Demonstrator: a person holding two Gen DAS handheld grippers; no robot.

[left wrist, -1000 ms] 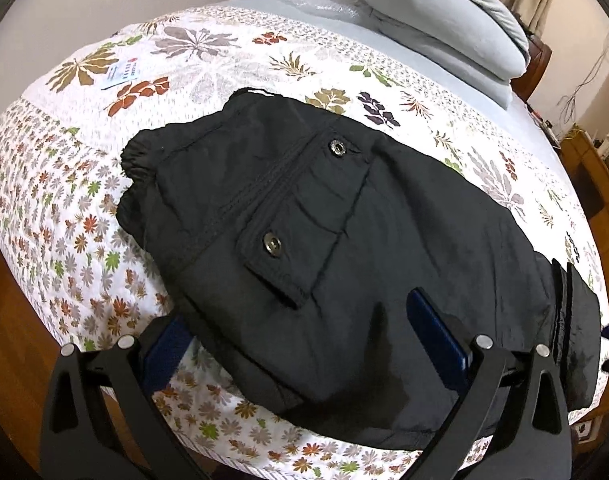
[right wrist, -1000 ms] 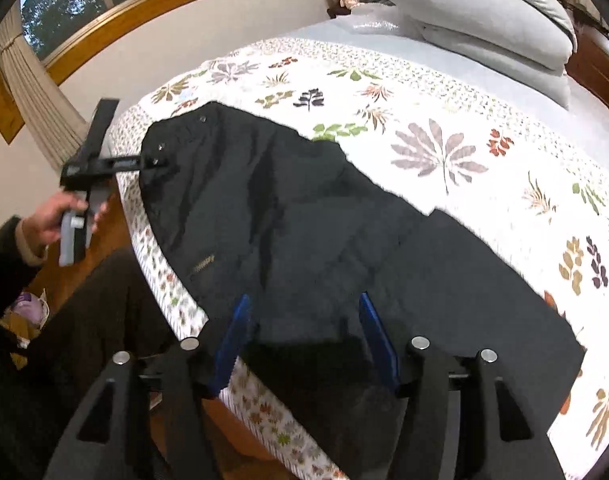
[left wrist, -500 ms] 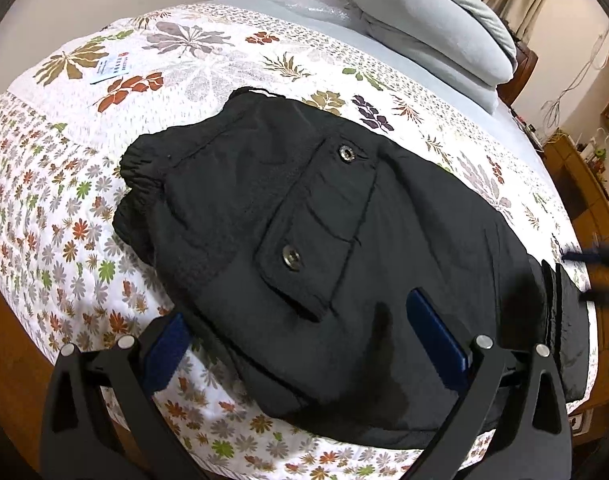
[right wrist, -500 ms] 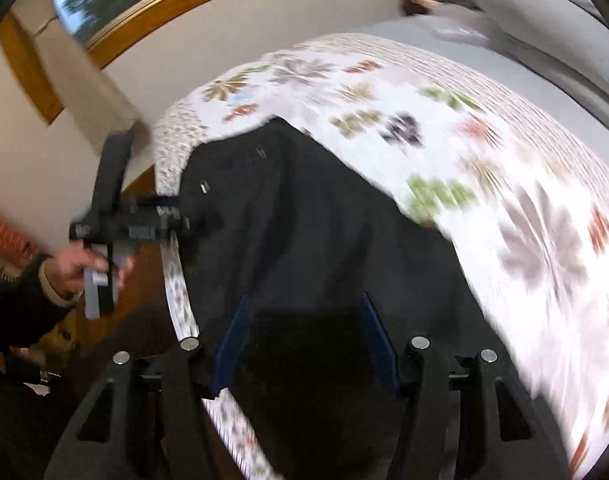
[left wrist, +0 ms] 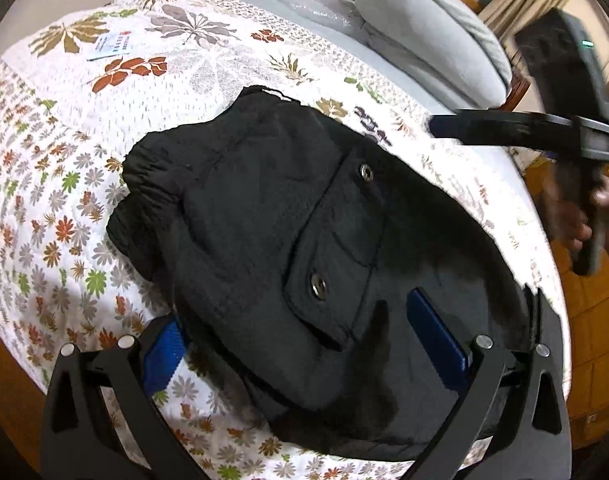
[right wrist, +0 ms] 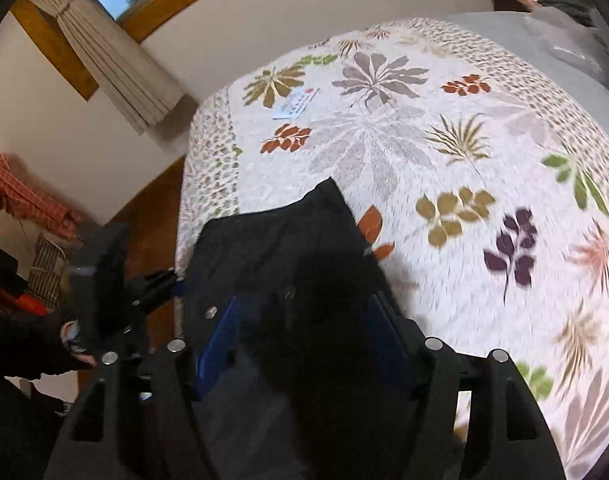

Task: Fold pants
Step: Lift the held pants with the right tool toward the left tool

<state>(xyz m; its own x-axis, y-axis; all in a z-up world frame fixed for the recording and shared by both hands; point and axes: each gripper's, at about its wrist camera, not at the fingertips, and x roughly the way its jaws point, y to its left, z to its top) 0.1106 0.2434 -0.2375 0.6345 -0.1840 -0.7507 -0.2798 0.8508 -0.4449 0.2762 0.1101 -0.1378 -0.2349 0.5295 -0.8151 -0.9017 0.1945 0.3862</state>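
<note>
Black nylon-looking pants (left wrist: 288, 240) lie folded in a thick bundle near the foot-side edge of the bed (left wrist: 64, 184), on a white quilt printed with leaves. A flap pocket with two metal snaps (left wrist: 318, 285) faces up, and the elastic waistband bunches at the bundle's far left end.

The left hand-held gripper (left wrist: 304, 344) hovers low over the near edge of the bundle, its blue-padded fingers (left wrist: 436, 336) spread wide, one on each side of the cloth and gripping nothing.

From the left wrist view the right hand-held gripper (left wrist: 444, 126) reaches in from the right, above the quilt beyond the pants, blurred; a hand (left wrist: 584, 216) is wrapped round its handle. In its own view the right hand-held gripper (right wrist: 304, 344) has its blue pads parted, with dark fabric filling the gap between them; I can't tell whether the pads press on it.

A small printed card (left wrist: 112, 46) rests on the quilt well beyond the pants. Grey bedding (left wrist: 432, 36) is piled at the head of the bed, and a curtain (right wrist: 104, 60) hangs by the window.
</note>
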